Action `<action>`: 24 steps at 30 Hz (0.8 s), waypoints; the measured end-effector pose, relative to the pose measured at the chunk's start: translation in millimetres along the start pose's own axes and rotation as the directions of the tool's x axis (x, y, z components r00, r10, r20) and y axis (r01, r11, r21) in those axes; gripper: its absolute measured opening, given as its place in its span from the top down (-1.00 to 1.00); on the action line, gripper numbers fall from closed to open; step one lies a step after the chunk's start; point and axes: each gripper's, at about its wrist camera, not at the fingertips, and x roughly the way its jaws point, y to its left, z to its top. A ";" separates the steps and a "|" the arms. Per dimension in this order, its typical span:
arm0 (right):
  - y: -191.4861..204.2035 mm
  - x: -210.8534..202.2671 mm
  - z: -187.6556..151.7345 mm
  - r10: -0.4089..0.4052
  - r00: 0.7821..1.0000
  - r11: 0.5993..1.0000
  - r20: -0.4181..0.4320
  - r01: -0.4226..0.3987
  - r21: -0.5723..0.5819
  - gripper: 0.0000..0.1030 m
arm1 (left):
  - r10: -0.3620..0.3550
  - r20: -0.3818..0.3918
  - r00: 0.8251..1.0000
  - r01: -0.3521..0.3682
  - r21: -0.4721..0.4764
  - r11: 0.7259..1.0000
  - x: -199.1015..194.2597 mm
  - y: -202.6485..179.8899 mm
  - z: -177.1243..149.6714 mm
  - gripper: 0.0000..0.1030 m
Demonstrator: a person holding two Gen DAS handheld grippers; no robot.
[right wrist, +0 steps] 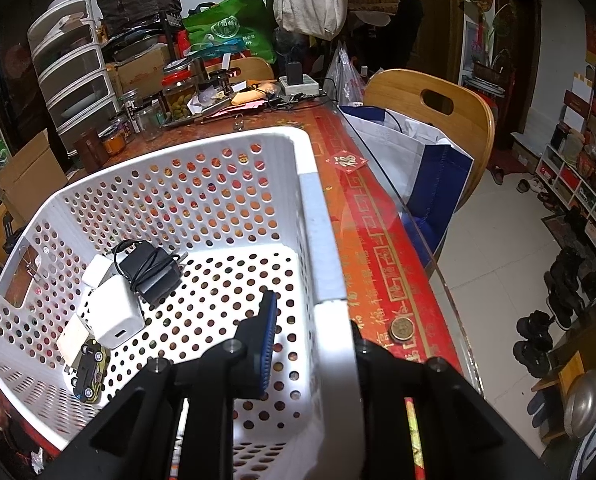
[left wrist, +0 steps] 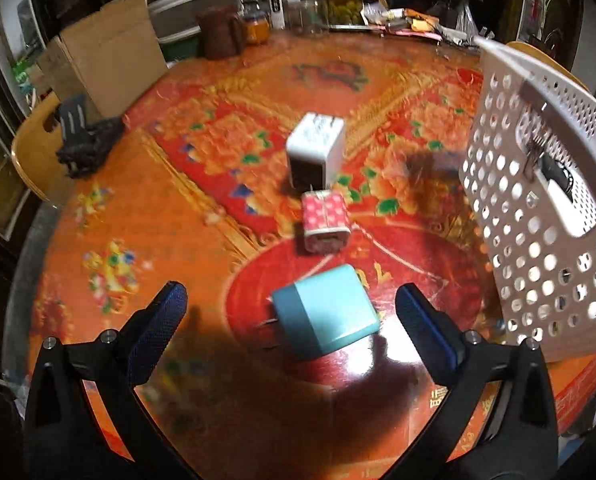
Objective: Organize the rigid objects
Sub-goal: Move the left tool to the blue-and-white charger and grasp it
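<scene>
In the left wrist view my left gripper [left wrist: 291,312] stands wide open just above the table, and a teal plug adapter [left wrist: 325,313] lies between its fingers without touching either pad. Beyond it sit a pink dotted adapter [left wrist: 325,222] and a white adapter [left wrist: 316,151]. The white perforated basket [left wrist: 538,216] rises at the right. In the right wrist view my right gripper [right wrist: 312,344] is shut on the basket's near right wall [right wrist: 330,280], one finger inside and one outside. Inside the basket lie white chargers [right wrist: 111,312], a black charger with its cord [right wrist: 149,272] and a small toy car [right wrist: 89,368].
The table [left wrist: 157,208] carries a red and orange flowered cover under glass. Jars [left wrist: 344,0], a brown jug and clutter line its far edge. A cardboard box [left wrist: 105,52] and a wooden chair with a black object [left wrist: 41,148] stand at the left. A coin [right wrist: 402,329] lies by the basket.
</scene>
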 end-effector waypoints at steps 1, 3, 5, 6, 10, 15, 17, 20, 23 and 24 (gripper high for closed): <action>-0.1 -0.1 -0.2 -0.003 1.000 1.000 -0.001 0.003 0.000 0.61 | -0.001 -0.006 1.000 0.001 -0.004 1.000 5.0 -0.2 -2.4 -1.00; -0.1 -0.1 -0.4 -0.007 1.000 1.000 -0.003 0.007 0.000 0.61 | -0.003 -0.010 1.000 0.003 -0.018 1.000 12.0 -0.8 -6.3 -0.99; -0.3 0.2 0.1 -0.013 1.000 1.000 -0.005 0.013 0.000 0.61 | -0.001 -0.010 1.000 0.001 -0.032 0.999 19.0 -3.1 -7.7 -0.92; -0.3 0.3 0.3 -0.016 1.000 1.000 -0.005 0.016 0.000 0.61 | 0.000 -0.010 1.000 0.000 -0.039 0.999 20.9 -2.3 -8.9 -0.82; -0.5 0.1 0.1 -0.019 1.000 1.000 -0.006 0.019 -0.001 0.61 | -0.033 0.007 0.999 0.034 -0.057 0.998 19.3 -1.1 -12.3 -0.31; -0.6 0.3 0.5 -0.020 1.000 1.000 -0.006 0.020 -0.001 0.61 | 0.000 0.039 0.999 0.002 -0.053 0.999 12.6 -1.3 -10.1 -0.24; -0.3 0.4 0.6 -0.022 1.000 1.000 -0.007 0.022 -0.002 0.61 | 0.025 0.064 0.998 -0.021 -0.058 0.998 7.0 3.8 -5.7 -0.24; -0.7 0.2 0.3 -0.019 1.000 1.000 -0.006 0.019 -0.002 0.61 | 0.110 0.121 0.987 -0.101 -0.076 0.992 -6.5 17.0 8.5 -0.24; 0.1 0.2 0.5 -0.019 1.000 1.000 -0.005 0.019 -0.004 0.61 | 0.172 0.159 0.972 -0.157 -0.101 0.982 -17.4 31.2 24.9 -0.24; 0.5 -0.2 0.5 -0.017 1.000 1.000 -0.005 0.017 -0.005 0.61 | 0.190 0.168 0.967 -0.174 -0.109 0.979 -20.1 35.6 30.8 -0.24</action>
